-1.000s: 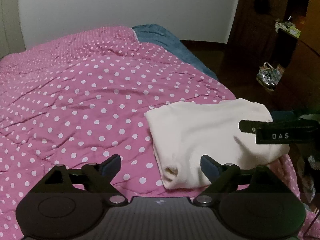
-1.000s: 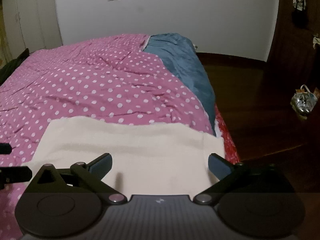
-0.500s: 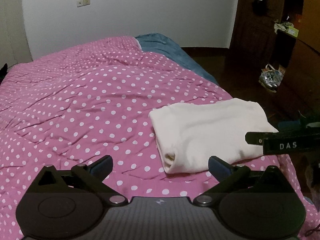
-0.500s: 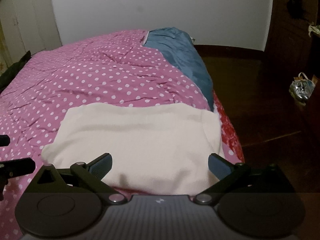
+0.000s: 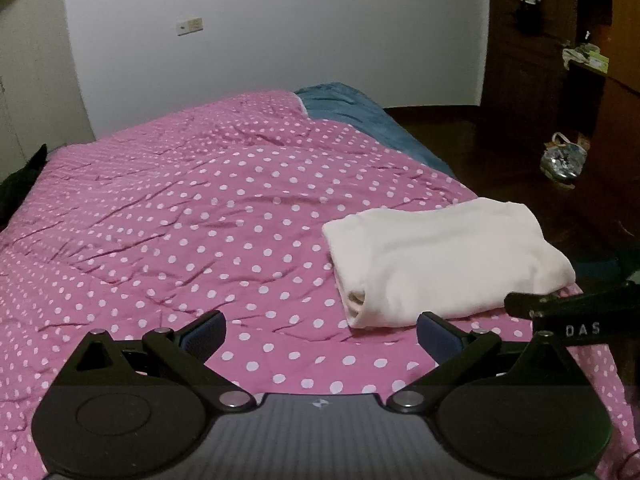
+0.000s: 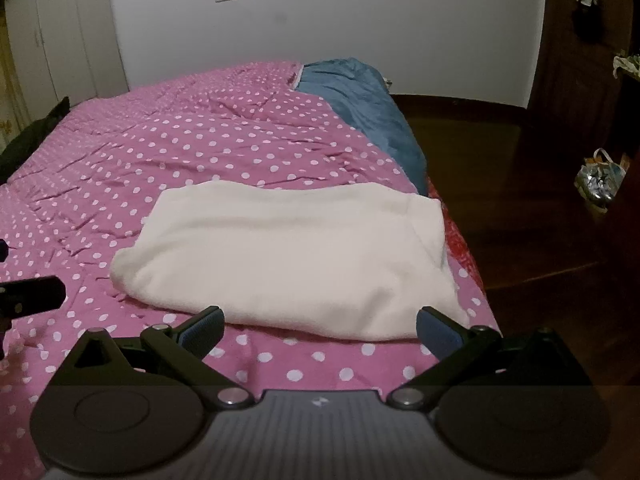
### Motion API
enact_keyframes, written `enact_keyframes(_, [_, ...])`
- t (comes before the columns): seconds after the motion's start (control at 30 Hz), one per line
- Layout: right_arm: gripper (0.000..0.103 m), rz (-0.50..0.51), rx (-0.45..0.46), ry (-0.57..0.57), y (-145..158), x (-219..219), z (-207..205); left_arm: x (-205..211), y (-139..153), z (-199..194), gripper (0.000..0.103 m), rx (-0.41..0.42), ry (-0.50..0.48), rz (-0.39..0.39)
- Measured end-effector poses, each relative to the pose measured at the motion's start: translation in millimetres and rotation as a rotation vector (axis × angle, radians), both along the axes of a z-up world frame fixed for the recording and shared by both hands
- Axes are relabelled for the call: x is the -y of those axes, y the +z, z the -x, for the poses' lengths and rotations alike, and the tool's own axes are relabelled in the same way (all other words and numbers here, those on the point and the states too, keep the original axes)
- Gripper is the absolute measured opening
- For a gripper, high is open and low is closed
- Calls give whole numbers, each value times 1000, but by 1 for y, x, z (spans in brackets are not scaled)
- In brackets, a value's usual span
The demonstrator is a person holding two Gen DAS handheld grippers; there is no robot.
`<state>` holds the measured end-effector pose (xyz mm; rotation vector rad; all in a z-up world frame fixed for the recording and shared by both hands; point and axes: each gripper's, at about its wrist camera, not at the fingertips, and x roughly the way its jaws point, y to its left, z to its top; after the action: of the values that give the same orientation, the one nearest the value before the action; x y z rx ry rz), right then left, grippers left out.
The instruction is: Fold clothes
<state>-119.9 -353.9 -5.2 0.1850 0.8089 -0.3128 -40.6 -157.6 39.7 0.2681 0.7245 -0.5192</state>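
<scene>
Left gripper (image 5: 320,330): drawn back from the folded cream garment (image 5: 444,256), fingers released, wider than before.
Right gripper (image 6: 320,330): pulled back, fingers released, nothing grasped.
Garment: left lying on the polka-dot quilt (image 5: 180,240).

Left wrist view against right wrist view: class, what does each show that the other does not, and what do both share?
Only the left wrist view shows the folded edge of the cream garment, its layers visible, and the right gripper coming in from the right. Only the right wrist view shows the white cupboard and red fabric at the bed's edge. Both show the garment on the pink dotted quilt, the blue blanket, and open jaws with nothing between them.
</scene>
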Motion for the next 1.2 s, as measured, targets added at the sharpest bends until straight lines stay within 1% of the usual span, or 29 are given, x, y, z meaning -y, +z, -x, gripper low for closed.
enact_keyframes(0.1, [103,10,-4,4,0,-4,2,-2,2,1,103,-7,15,14])
enact_keyframes(0.23, [103,9,-1,3,0,-6,5,-1,1,5,103,3,21,10])
enact_keyframes(0.5, [103,-10,10,-16,-3,-7,12,3,2,16,103,22,-4,14])
enact_keyframes(0.73, [103,-32,24,-39,-7,-6,18,5,5,23,103,19,-26,23])
enact_keyframes(0.93, [103,-50,26,-59,-10,-1,21,8,5,26,103,19,-24,19])
enact_keyframes(1.2, [103,-49,30,-71,-10,-1,21,8,6,29,103,32,-24,11])
